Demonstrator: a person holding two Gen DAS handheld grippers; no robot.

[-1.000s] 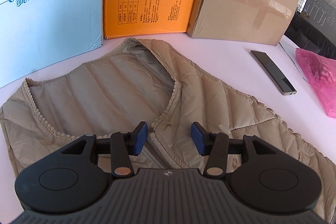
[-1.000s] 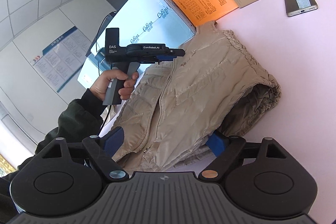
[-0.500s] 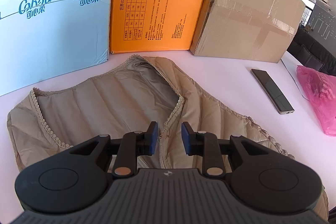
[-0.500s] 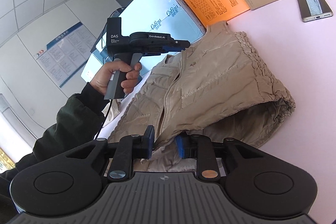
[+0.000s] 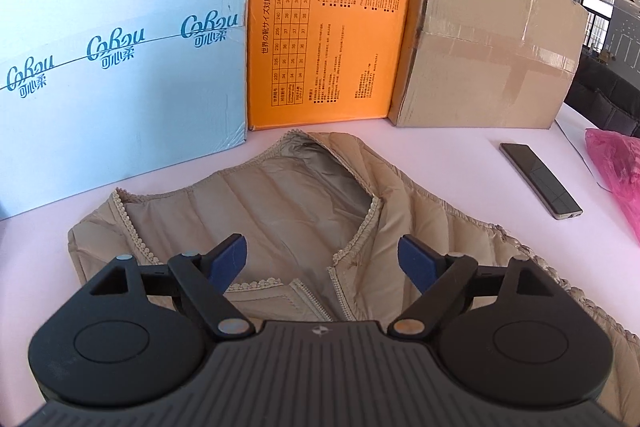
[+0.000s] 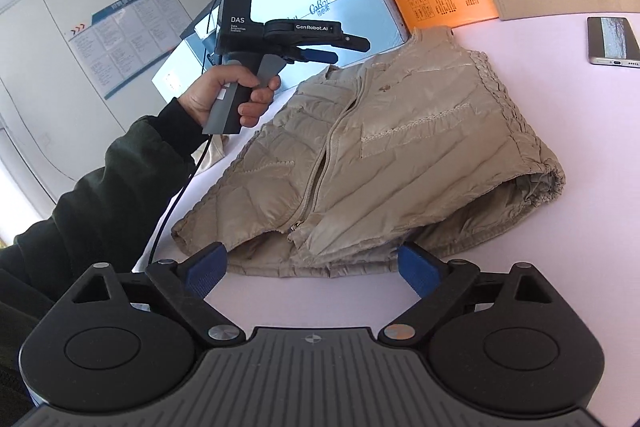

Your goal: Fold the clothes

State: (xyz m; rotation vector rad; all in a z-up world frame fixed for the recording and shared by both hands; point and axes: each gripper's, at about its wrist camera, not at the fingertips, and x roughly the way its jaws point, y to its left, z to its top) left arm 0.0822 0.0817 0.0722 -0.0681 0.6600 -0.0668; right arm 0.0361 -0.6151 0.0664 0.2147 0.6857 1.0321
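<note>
We see a beige quilted vest [image 5: 280, 211] lying on the pale counter [image 5: 460, 179], collar toward the light blue box [image 5: 120, 39], orange box [image 5: 328, 19] and cardboard box [image 5: 488, 43]. Our left gripper [image 5: 320, 261] hangs above the neckline, jaws spread wide, holding nothing. Our right gripper [image 6: 310, 269] is wide open too, empty, just short of the vest's hem [image 6: 312, 263]. A phone [image 5: 540, 181] lies well apart to the right, near a pink bag [image 5: 616, 167].
</note>
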